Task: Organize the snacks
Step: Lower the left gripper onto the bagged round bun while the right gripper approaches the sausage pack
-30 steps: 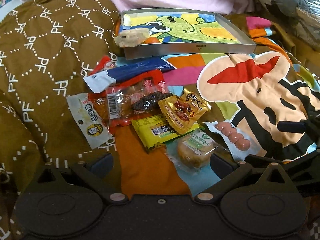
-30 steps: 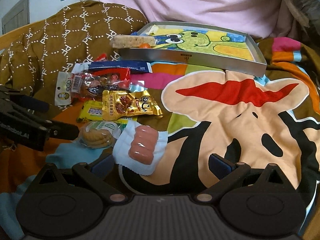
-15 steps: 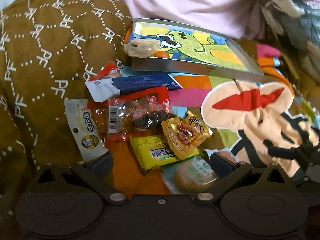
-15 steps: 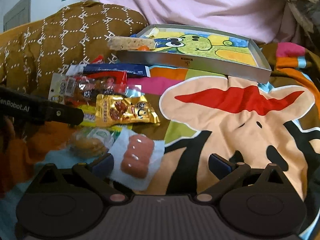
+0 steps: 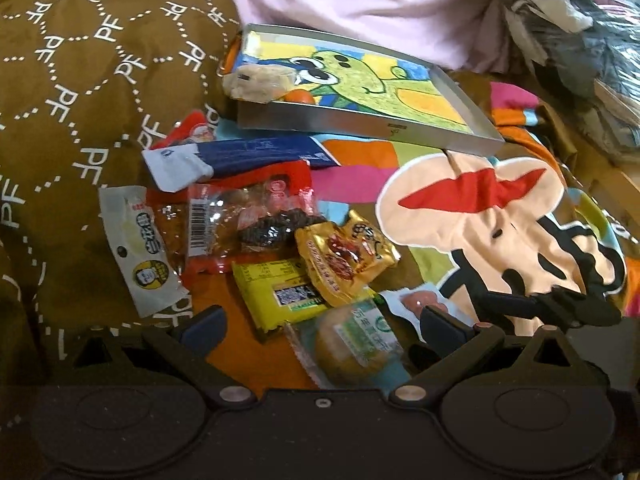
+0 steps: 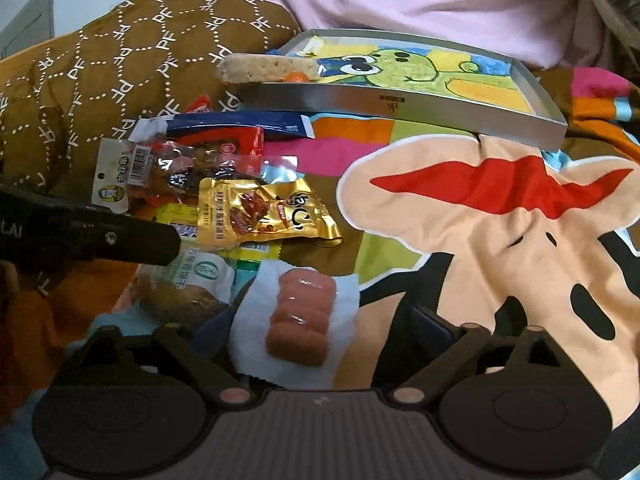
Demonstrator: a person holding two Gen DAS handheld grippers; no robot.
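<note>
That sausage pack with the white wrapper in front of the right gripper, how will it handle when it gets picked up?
The sausage pack probably has floppy white film edges around a firmer pink middle. Its glossy wrapper may be slippery. It lies flat, so it is unlikely to roll. The right gripper is closing around it.

Right gripper is closing in around the pink sausage pack, not pinching it yet. Gold snack pouch just behind, silver tray at the back.
</note>
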